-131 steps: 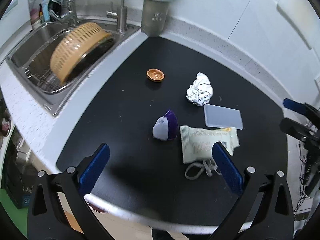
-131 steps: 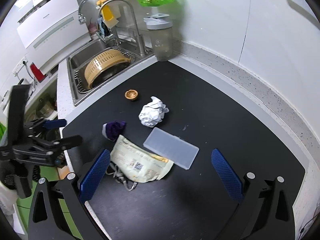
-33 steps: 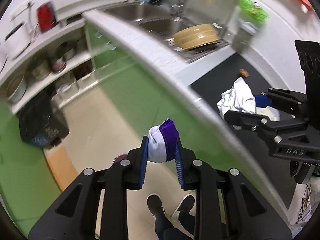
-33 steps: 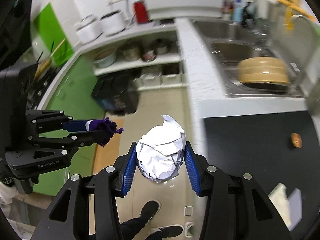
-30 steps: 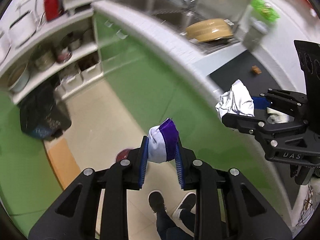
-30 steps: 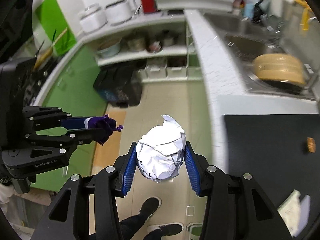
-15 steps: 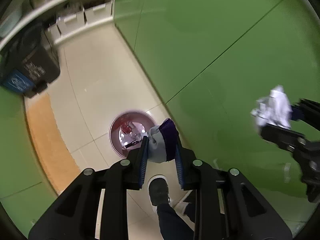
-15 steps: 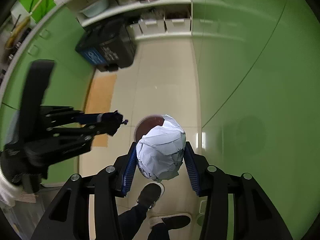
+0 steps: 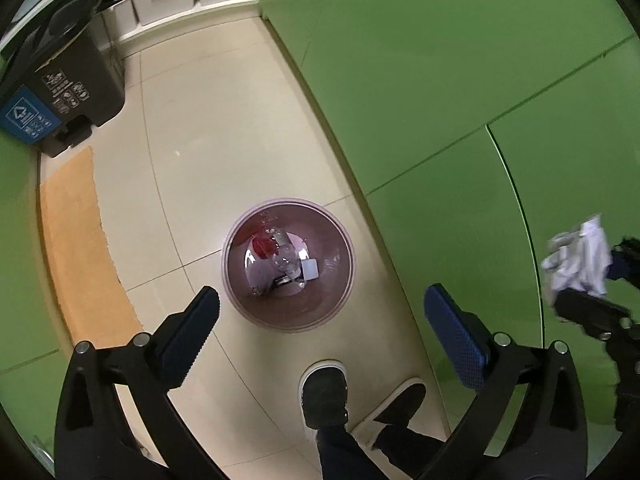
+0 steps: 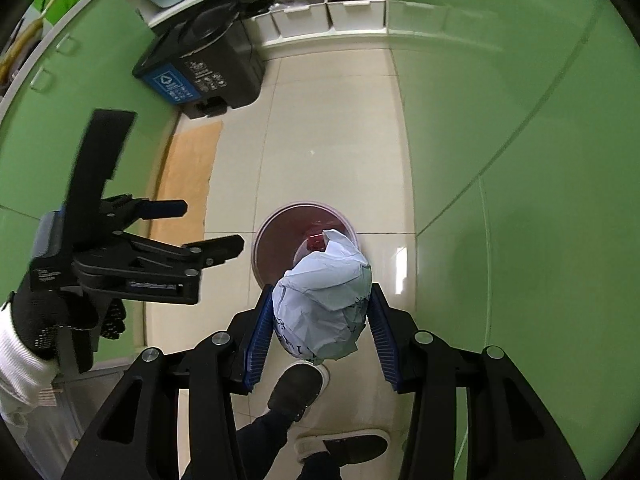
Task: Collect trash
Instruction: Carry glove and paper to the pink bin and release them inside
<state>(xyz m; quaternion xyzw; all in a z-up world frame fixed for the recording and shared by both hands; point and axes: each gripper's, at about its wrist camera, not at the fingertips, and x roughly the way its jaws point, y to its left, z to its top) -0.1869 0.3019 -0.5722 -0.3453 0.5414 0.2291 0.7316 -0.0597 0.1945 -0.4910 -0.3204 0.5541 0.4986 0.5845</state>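
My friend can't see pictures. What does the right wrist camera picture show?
The right gripper squeezes a crumpled white paper ball above a round pink trash bin on a beige tile floor. The left gripper, held by a gloved hand, hangs open beside it.

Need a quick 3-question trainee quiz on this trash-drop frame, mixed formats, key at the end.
1. True or false: the right gripper is shut on the crumpled paper ball.
2. The left gripper, its jaws having just been opening, has between its fingers: A) a purple and white wrapper B) nothing C) a paper ball
3. Fill in: the round pink bin stands on the tiled ____, beside the green cabinet front.

Key: 1 true; 2 B; 3 floor
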